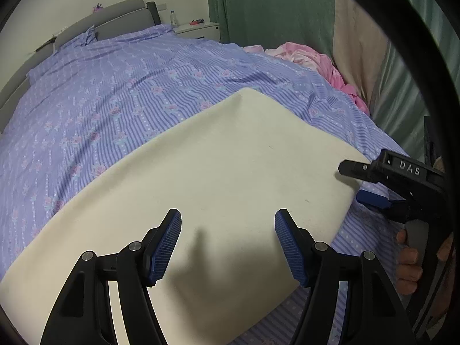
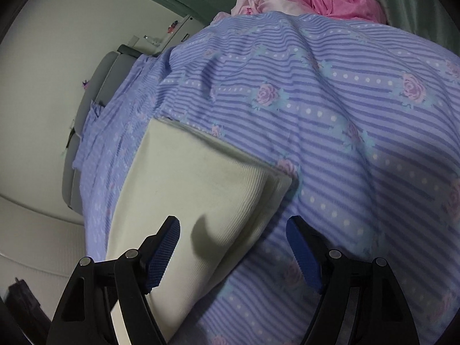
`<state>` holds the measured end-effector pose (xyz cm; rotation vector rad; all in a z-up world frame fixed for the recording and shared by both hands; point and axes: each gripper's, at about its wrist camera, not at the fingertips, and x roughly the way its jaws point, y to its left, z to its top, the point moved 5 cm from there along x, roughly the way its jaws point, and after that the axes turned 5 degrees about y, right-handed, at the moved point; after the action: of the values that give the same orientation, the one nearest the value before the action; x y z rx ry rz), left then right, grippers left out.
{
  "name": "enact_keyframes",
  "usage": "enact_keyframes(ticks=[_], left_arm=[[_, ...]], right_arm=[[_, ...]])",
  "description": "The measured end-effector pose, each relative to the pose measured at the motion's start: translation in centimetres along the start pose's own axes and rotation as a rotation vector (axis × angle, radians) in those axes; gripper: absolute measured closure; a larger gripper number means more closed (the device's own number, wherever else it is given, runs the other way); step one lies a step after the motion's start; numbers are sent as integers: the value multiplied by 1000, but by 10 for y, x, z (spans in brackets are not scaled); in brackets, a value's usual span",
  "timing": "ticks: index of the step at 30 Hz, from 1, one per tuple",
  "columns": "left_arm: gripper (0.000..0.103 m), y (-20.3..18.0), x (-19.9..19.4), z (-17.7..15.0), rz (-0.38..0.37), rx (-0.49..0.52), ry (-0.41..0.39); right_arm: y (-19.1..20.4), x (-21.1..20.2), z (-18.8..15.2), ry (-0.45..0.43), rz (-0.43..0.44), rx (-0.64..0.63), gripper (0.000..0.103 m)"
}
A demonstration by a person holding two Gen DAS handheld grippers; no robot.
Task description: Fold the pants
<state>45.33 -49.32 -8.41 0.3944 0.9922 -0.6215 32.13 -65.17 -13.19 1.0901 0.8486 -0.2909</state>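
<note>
Cream pants (image 1: 218,178) lie folded flat on bed's purple striped floral sheet (image 1: 115,92). Left gripper (image 1: 228,244): jaws wide open above pants, holding nothing. Right gripper (image 2: 233,254): jaws wide open, empty, straddling the pants' corner edge. Pink cloth (image 1: 325,63) heaped at the far bed edge.

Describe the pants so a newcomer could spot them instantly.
Start from the bed, covered by a purple striped floral sheet. The pants lie flat on its near part, in front of both open grippers. They are plain cream ribbed fabric, unlike the patterned sheet or the crumpled pink cloth at the far edge.
</note>
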Motion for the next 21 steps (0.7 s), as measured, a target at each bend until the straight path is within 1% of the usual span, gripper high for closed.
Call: enact_keyframes(ticks=[3,5,7,10,11,12,13,14,15,17,18,20,21], left_arm=[[36,-2,3,1,-5,-10,7],[36,-2,4,3,-10,-19,8],[36,-4,6,4,-12,-23,9],[36,-7,8,6,-17,-21,9],[36,-7,8,6,-18,-21,9],[36,-7,9,5,-17,-23,13],[36,-7,9,5,-18,-25,14],[36,-7,8,5,-21,-30,13],[36,-7,8,4,-22,-34,15],[36,-6,8,2,-24,-38,18],[36,-6,8,2,-21,-39,21],[36,-7,9,1,-16,-35,26],[36,-7,9,0,-11,-32,28]], right_arm=[[-4,8,4,1,46,18,17],[-3,12,6,-4,61,5,14],[-2,16,9,-7,59,-6,13],[5,20,13,6,30,-36,13],[8,20,13,16,14,-49,16],[8,18,14,25,-1,-49,27],[10,14,15,28,-6,-46,34],[13,8,16,25,13,-45,42],[18,-1,17,14,63,-57,46],[27,-10,19,-12,94,-98,46],[32,-10,20,-17,85,-142,46],[33,2,22,7,61,-159,46],[33,9,22,22,62,-157,48]])
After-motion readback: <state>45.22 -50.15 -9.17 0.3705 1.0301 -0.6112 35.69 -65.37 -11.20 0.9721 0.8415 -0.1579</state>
